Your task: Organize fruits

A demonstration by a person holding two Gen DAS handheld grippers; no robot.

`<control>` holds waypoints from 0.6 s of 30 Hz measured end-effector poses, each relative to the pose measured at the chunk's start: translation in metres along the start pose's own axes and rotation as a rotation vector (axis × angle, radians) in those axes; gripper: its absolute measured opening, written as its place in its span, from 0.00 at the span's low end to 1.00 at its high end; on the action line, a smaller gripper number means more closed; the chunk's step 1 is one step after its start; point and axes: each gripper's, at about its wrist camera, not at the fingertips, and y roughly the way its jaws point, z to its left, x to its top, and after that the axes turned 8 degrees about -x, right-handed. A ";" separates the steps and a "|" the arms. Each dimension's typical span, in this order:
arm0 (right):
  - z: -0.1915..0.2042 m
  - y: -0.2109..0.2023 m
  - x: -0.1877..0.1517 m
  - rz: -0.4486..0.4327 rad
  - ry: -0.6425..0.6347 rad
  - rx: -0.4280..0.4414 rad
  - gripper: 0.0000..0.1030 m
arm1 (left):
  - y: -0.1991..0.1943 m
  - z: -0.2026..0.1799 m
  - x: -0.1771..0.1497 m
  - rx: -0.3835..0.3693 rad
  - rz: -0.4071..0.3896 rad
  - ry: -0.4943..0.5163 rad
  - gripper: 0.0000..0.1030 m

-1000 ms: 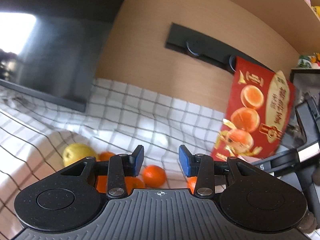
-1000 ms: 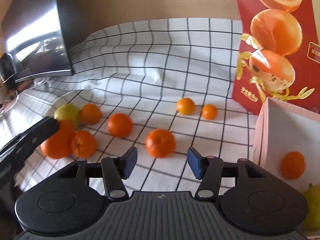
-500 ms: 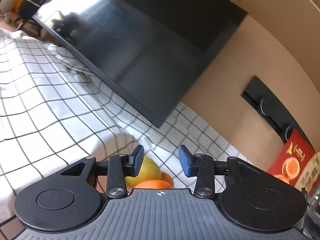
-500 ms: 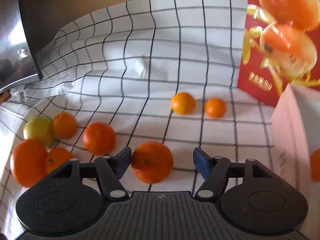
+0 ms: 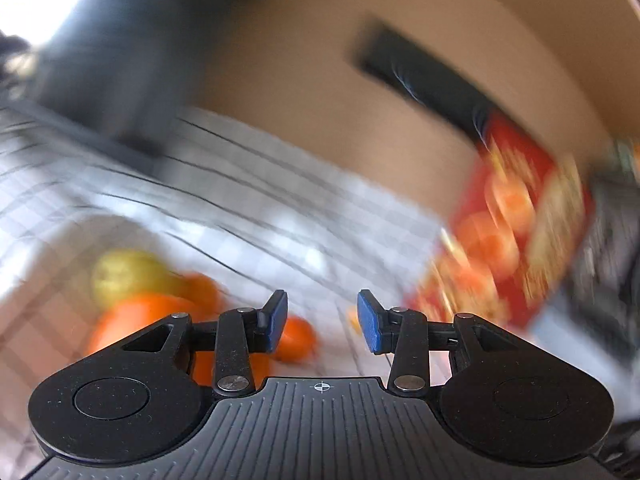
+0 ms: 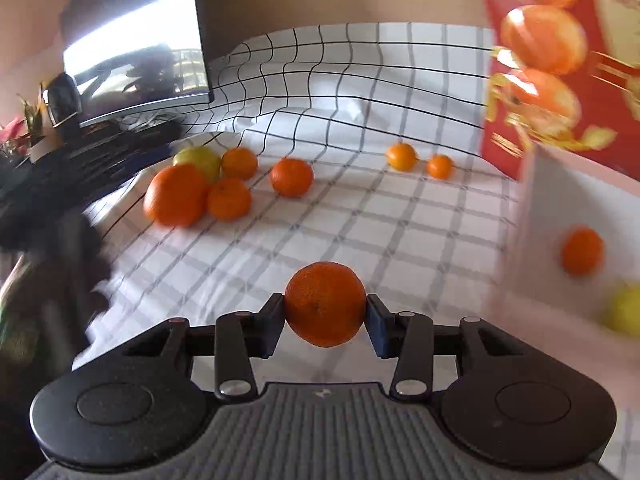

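My right gripper (image 6: 325, 312) is shut on a mandarin (image 6: 325, 303) and holds it above the checked cloth (image 6: 400, 216). A white box (image 6: 560, 200) at the right holds an orange fruit (image 6: 582, 251) and a yellow fruit (image 6: 624, 310). Left on the cloth lie a big orange (image 6: 176, 194), a yellow fruit (image 6: 199, 159) and several mandarins (image 6: 229, 199). Two small oranges (image 6: 401, 156) lie at the back. My left gripper (image 5: 322, 320) is open and empty; its view is blurred, with a yellow fruit (image 5: 124, 274) and oranges (image 5: 140, 320) below left.
A red carton printed with oranges (image 6: 560, 52) stands behind the white box and shows blurred in the left wrist view (image 5: 516, 236). A dark monitor (image 6: 136, 44) stands at the back left. The left gripper's dark body (image 6: 52, 264) is at the left edge.
My right gripper has closed on the mandarin that lay between its fingers and lifted it. My left gripper has swung back to the right, blurring its view.
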 end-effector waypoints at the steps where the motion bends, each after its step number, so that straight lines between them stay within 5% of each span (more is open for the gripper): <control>1: -0.004 -0.011 -0.010 -0.013 -0.003 -0.010 0.42 | 0.014 -0.017 -0.002 0.011 0.052 0.068 0.42; 3: -0.010 -0.028 -0.027 -0.040 -0.011 -0.045 0.42 | 0.035 -0.043 -0.005 0.061 0.091 0.160 0.42; 8: -0.025 -0.045 -0.051 -0.082 -0.025 -0.126 0.42 | 0.090 -0.074 0.010 0.040 0.179 0.252 0.42; 11: -0.036 -0.038 -0.056 -0.073 0.001 -0.121 0.42 | 0.142 -0.069 0.019 0.039 0.297 0.223 0.43; 14: -0.045 -0.029 -0.065 -0.069 0.033 -0.114 0.42 | 0.181 -0.054 0.021 0.102 0.346 0.179 0.42; 18: -0.063 -0.020 -0.071 -0.084 0.115 -0.059 0.42 | 0.208 -0.041 0.012 0.096 0.400 0.100 0.42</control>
